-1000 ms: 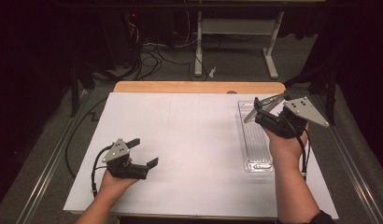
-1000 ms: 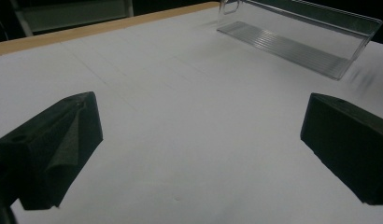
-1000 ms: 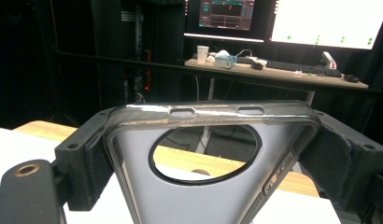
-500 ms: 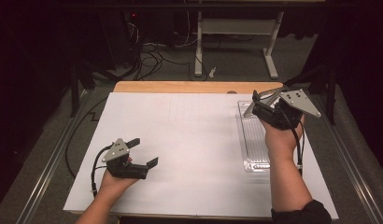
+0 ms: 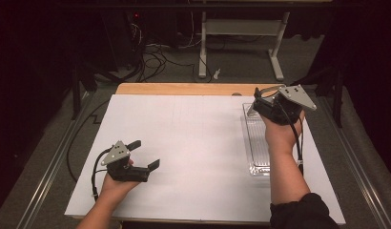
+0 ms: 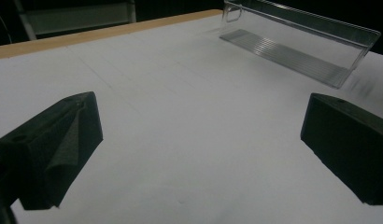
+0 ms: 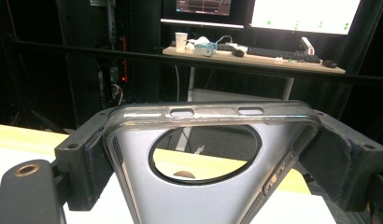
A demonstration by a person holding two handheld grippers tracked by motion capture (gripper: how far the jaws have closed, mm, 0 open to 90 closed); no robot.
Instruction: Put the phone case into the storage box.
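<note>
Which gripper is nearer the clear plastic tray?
Right. The right gripper, shut on a phone case, is held over the clear plastic tray's far end; the left gripper sits well across the table.

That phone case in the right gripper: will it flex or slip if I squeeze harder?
The phone case looks thin, with a big round cutout, so it probably bows under pressure. Its glossy rim may slide, though the right gripper pads look soft and grippy. Likely very light.

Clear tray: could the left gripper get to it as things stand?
Probably yes. The left gripper is open and holds nothing, with bare white table between it and the clear tray; the right gripper hovers over the tray's far end.
</note>
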